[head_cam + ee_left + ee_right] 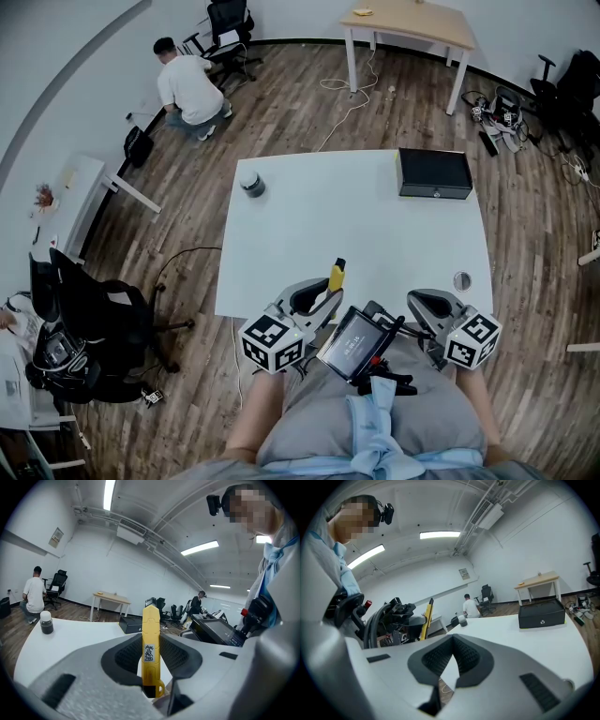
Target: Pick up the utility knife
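Grey-shelled left gripper [323, 292], matching right gripper [427, 302], black ribbed fingers [126, 656], black-and-white marker cubes [272, 342], grey shirt [305, 427], blue cloth [375, 422]

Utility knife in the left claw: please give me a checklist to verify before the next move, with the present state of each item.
1. Utility knife clamped between the left claw's jaws: ok.
2. Knife upright in the grip, not tilted: ok.
3. Knife lifted off the table: ok, as far as the left gripper view shows.
4. Blade retracted: cannot tell.
5. Right claw empty, jaws together: ok.
6. Jar and black box well away from the knife: ok.
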`<state>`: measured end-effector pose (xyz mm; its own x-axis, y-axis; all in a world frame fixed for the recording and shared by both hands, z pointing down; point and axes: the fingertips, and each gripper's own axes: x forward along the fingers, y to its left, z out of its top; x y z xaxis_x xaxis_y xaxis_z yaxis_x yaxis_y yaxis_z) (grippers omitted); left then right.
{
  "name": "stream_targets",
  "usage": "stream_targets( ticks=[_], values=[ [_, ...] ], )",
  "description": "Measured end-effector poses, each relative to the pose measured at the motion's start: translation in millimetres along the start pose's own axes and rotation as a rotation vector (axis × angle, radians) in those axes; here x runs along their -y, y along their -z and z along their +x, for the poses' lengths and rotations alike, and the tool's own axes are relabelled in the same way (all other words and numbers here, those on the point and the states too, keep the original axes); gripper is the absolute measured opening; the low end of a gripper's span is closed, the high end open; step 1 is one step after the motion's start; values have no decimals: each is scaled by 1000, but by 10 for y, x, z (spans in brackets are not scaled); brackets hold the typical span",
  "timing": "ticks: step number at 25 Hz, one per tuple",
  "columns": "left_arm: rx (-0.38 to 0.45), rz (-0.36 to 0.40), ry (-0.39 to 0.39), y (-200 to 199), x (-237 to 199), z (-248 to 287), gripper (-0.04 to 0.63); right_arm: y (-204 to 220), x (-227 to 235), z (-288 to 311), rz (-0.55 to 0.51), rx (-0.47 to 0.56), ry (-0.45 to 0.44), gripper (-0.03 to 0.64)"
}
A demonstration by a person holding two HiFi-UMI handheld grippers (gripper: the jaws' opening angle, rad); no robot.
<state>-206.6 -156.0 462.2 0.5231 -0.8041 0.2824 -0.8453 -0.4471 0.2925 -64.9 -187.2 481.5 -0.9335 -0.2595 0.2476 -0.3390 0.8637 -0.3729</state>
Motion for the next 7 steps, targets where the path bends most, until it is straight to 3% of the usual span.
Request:
stream_targets(
  ticks=[7],
  values=[
    [-1,-2,-7,10,-35,-1,124,26,25,1,1,5,-4,25]
  ],
)
